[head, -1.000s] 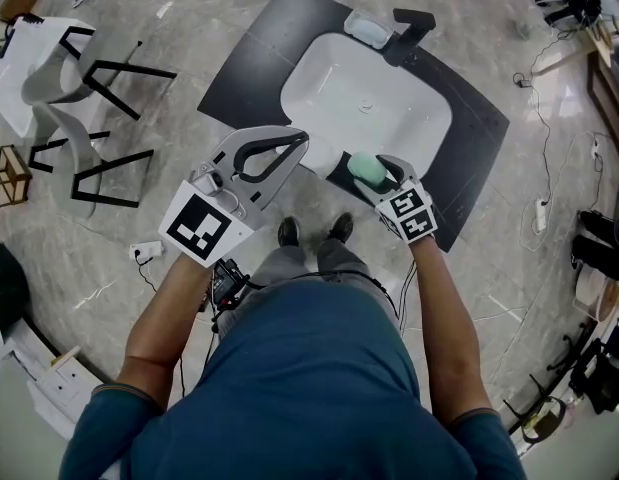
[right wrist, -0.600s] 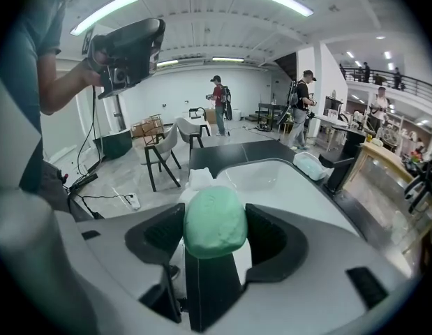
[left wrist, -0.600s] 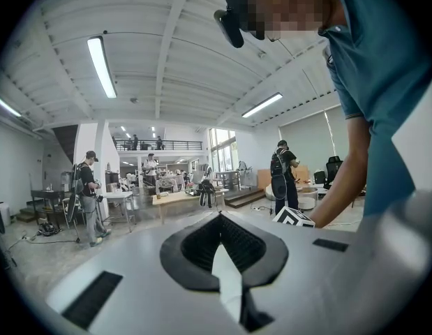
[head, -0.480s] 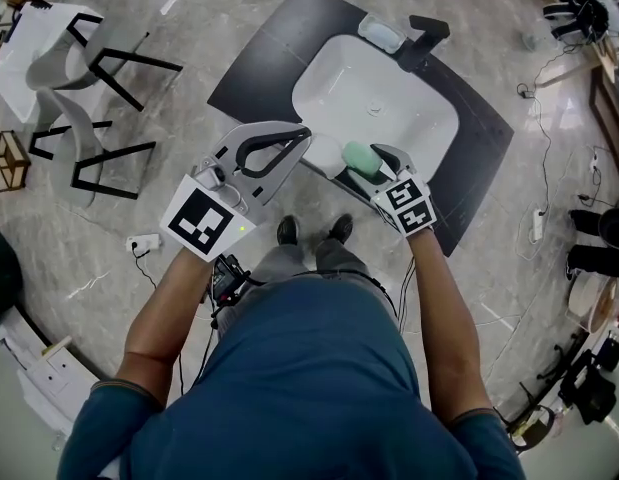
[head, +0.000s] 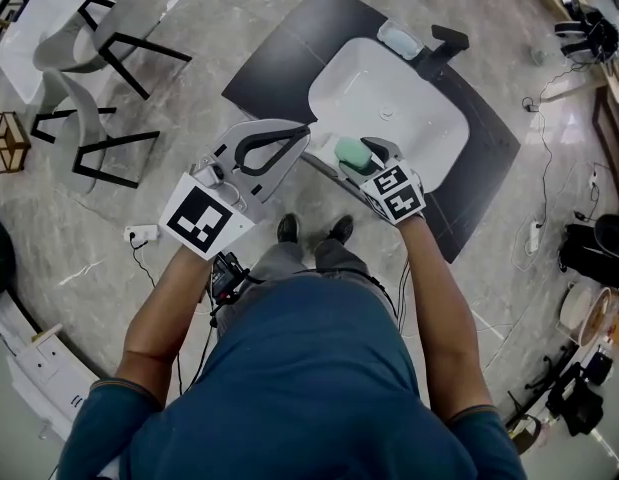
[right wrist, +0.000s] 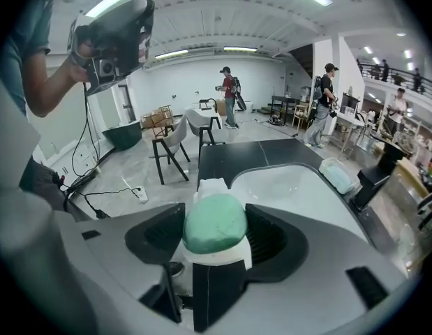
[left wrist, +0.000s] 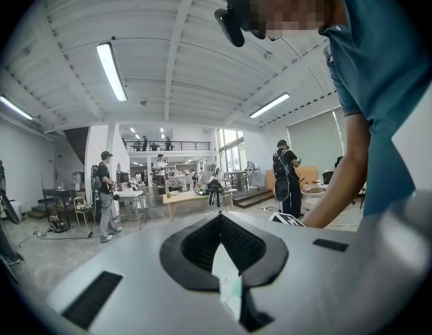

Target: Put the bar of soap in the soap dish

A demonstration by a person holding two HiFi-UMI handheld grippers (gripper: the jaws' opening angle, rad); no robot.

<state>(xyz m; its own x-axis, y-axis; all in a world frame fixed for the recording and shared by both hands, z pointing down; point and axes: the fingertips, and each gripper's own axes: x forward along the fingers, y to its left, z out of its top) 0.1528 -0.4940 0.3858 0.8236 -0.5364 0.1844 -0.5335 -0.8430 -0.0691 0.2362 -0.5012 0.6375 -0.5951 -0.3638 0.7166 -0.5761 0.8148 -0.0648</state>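
A pale green bar of soap (head: 349, 154) (right wrist: 214, 220) sits between the jaws of my right gripper (head: 359, 151) (right wrist: 216, 241), which is shut on it. It hangs over the near rim of the white sink basin (head: 409, 118) (right wrist: 292, 183). The pale blue soap dish (head: 401, 40) (right wrist: 336, 174) lies on the black counter (head: 289, 58) at the basin's far edge, beside the black tap (head: 444, 43) (right wrist: 375, 175). My left gripper (head: 304, 132) (left wrist: 220, 218) is held just left of the soap, its tips together, with nothing in it.
The sink stands on a marble floor. Black-legged white chairs (head: 79, 58) (right wrist: 188, 135) are at the left, a power strip (head: 142, 233) and cable lie near my feet. People stand further off in the hall (left wrist: 104, 194) (right wrist: 228, 96).
My right gripper has carried the soap from the counter's front edge up and leftward in the picture, to over the basin's near rim. The left gripper has drifted a little along with it.
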